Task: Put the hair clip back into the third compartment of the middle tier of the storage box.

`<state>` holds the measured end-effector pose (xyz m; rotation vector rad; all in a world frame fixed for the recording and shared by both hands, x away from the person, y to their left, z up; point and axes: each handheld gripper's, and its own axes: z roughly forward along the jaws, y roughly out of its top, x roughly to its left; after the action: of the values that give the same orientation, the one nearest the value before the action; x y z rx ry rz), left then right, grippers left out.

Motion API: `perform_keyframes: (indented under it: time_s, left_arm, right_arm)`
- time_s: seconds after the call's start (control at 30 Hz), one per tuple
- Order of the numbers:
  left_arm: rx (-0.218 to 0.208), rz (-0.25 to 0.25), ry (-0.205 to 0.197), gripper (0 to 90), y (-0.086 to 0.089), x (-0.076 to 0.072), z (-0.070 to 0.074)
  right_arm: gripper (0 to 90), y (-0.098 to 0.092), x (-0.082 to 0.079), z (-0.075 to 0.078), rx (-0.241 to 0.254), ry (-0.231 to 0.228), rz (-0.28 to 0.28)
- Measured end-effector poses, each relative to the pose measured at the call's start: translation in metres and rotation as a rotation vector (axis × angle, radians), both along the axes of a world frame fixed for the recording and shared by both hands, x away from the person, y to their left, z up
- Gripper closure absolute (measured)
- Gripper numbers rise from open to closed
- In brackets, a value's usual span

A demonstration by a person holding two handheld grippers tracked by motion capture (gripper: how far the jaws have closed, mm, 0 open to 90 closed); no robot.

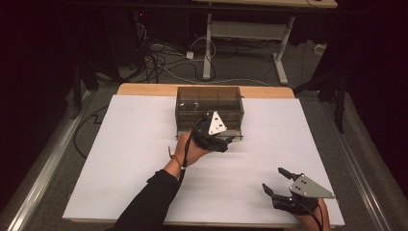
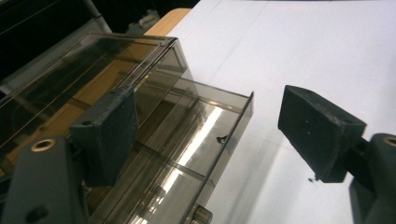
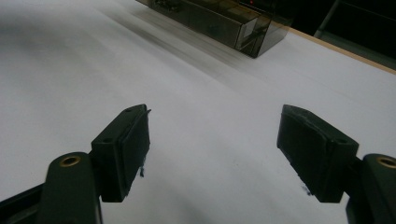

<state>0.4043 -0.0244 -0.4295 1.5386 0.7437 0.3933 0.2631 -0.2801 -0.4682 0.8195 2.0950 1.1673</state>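
- Item one — smoky clear plastic box [image 1: 209, 107] with a pull-out drawer, standing at the far middle of the white table [image 1: 120, 159], its front facing me. From the high view I judge it sits there so either hand can reach it.
- Drawer [image 2: 205, 140]: pulled partway out of the box, so the work in hand seems to be opening or closing it. Through its tinted walls I make out no contents for certain, just glare on the bottom and one small dark speck.
- Left gripper [image 1: 219, 139]: held at the drawer front, jaws spread wide and pinching nothing. In the left gripper view one pad [image 2: 109, 130] stands over the drawer, the other out over bare table, so the drawer's side wall lies between them, untouched.
- A small round knob [image 2: 201, 215] shows at the bottom edge of that view, on the drawer front; the high view hides it behind my hand.
- Right gripper [image 1: 279, 183]: parked near the table's near right corner, well apart from the box, jaws spread and empty — I take it as idle, kept clear of the left arm.
- Right gripper view: gives the box's right end [image 3: 254, 32] from low down, far up the table.
- Only the high view gives the floor cables [image 1: 163, 62] and a desk frame [image 1: 240, 33] behind the table.
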Motion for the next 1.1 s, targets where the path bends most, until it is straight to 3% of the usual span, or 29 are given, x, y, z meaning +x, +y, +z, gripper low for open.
perform_keyframes:
  time_s: [0.23, 0.5, 0.93, 1.0, 1.03, 1.07, 1.1]
  left_arm:
    - [-0.019, -0.050, -0.034, 19.2, 0.005, -0.011, 0.003]
    - [-0.020, -0.043, -0.071, 20.0, 0.012, -0.023, -0.003]
    - [-0.018, -0.053, -0.068, 20.0, 0.036, -0.036, -0.011]
    - [-0.027, -0.053, -0.067, 20.0, 0.039, -0.037, -0.013]
    - [-0.112, -0.018, -0.047, 20.0, 0.034, -0.038, -0.013]
    - [-0.052, -0.043, -0.064, 19.9, 0.040, -0.038, -0.013]
    - [-0.038, -0.042, -0.061, 19.8, 0.043, -0.039, -0.014]
  right_arm:
    - [25.5, 0.000, 0.000, 0.000, -0.001, -0.002, -0.002]
    - [25.6, 0.000, 0.000, 0.000, 0.002, -0.012, -0.009]
    - [25.7, 0.001, -0.001, 0.002, 0.001, -0.019, -0.008]
    - [25.7, 0.002, -0.001, 0.002, 0.001, -0.018, -0.006]
    - [25.7, 0.002, -0.001, 0.002, -0.003, -0.019, -0.006]
    - [25.6, 0.002, -0.001, 0.002, -0.005, -0.017, -0.003]
    - [25.6, 0.002, 0.000, 0.002, -0.005, -0.017, -0.001]
